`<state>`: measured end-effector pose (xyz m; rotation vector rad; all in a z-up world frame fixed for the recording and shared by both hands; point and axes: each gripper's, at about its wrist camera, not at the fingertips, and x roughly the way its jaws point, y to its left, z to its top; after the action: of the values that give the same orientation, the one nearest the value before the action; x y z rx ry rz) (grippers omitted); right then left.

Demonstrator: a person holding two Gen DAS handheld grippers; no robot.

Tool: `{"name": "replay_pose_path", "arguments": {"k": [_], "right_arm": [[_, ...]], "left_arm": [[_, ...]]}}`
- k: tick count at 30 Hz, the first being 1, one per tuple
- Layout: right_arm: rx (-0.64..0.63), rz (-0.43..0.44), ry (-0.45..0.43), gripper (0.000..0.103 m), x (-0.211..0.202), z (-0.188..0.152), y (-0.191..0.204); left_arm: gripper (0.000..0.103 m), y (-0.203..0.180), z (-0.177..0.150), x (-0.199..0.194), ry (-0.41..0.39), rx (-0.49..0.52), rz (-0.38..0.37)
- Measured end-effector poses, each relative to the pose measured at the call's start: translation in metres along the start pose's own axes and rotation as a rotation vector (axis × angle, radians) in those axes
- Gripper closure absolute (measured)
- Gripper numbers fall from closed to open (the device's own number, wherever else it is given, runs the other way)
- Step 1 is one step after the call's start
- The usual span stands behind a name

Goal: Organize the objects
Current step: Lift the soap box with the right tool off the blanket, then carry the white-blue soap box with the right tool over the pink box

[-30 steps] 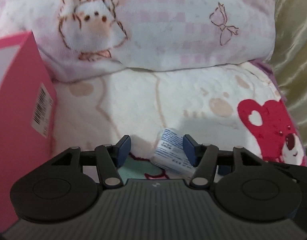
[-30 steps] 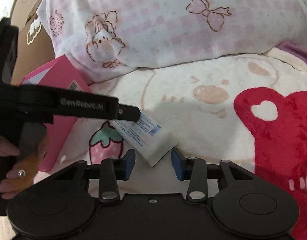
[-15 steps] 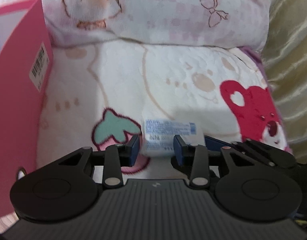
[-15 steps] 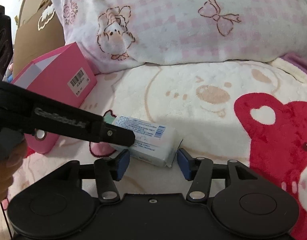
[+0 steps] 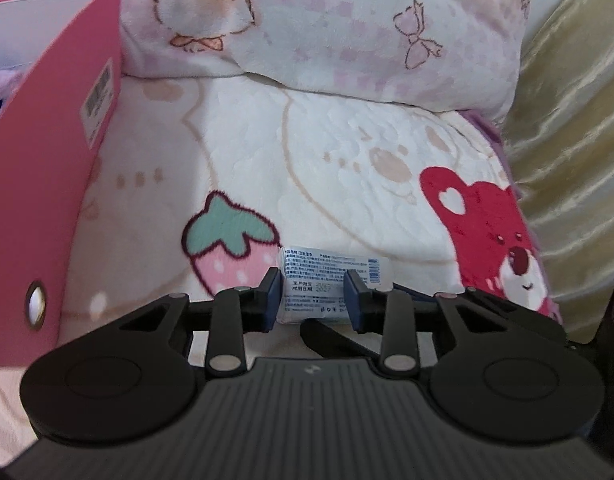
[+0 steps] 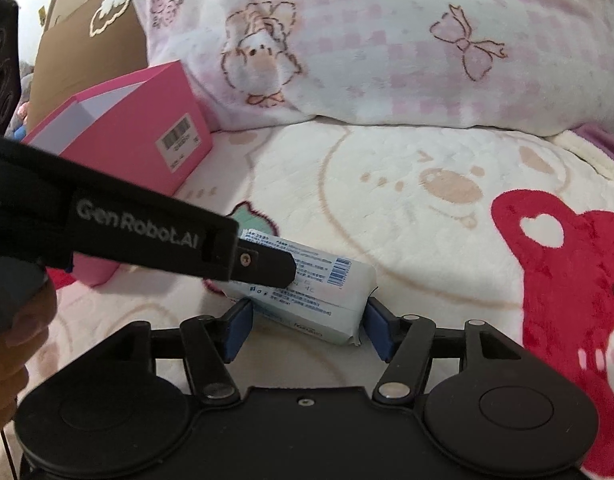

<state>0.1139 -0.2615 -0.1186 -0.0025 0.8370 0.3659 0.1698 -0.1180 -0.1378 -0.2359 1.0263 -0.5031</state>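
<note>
A small white-and-blue wipes pack (image 5: 313, 286) lies on the cream plush blanket next to the strawberry print (image 5: 231, 240). My left gripper (image 5: 313, 300) is shut on the pack's near end. In the right wrist view the pack (image 6: 307, 300) sits between the fingers of my right gripper (image 6: 307, 332), which is open around it; I cannot tell whether the pads touch. The left gripper's black finger (image 6: 267, 266) crosses over the pack there. A pink box (image 6: 127, 148) with a barcode label stands at the left.
A pink-and-white checked pillow (image 6: 387, 40) lies along the back. A red bear print (image 6: 567, 280) marks the blanket at the right. A gold satin curtain (image 5: 567, 120) hangs at the right edge. A brown cardboard box (image 6: 87, 48) stands behind the pink box.
The left gripper closed on the wipes pack and turned it crosswise. The right gripper's jaws opened wider and moved up around the pack's other end.
</note>
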Motion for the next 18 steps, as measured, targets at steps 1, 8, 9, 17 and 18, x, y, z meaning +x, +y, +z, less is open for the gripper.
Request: {"name": "replay_pose_path", "arguments": {"k": [1, 8, 9, 17, 18], "right_arm": [[0.004, 0.003, 0.003, 0.037, -0.003, -0.001, 0.003], [-0.015, 0.01, 0.018, 0.035, -0.025, -0.005, 0.027], [-0.018, 0.012, 0.018, 0.035, -0.029, -0.006, 0.031], [-0.06, 0.012, 0.041, 0.035, -0.053, -0.006, 0.058], [-0.063, 0.013, 0.043, 0.035, -0.056, -0.006, 0.061]], "left_arm": [[0.071, 0.0, -0.002, -0.005, -0.004, -0.002, -0.003], [0.071, -0.01, -0.019, -0.05, -0.025, 0.054, 0.004], [0.071, -0.01, -0.021, -0.056, -0.025, 0.057, 0.005], [0.071, -0.016, -0.032, -0.096, -0.006, 0.086, 0.01], [0.071, -0.017, -0.033, -0.099, -0.005, 0.089, 0.013]]}}
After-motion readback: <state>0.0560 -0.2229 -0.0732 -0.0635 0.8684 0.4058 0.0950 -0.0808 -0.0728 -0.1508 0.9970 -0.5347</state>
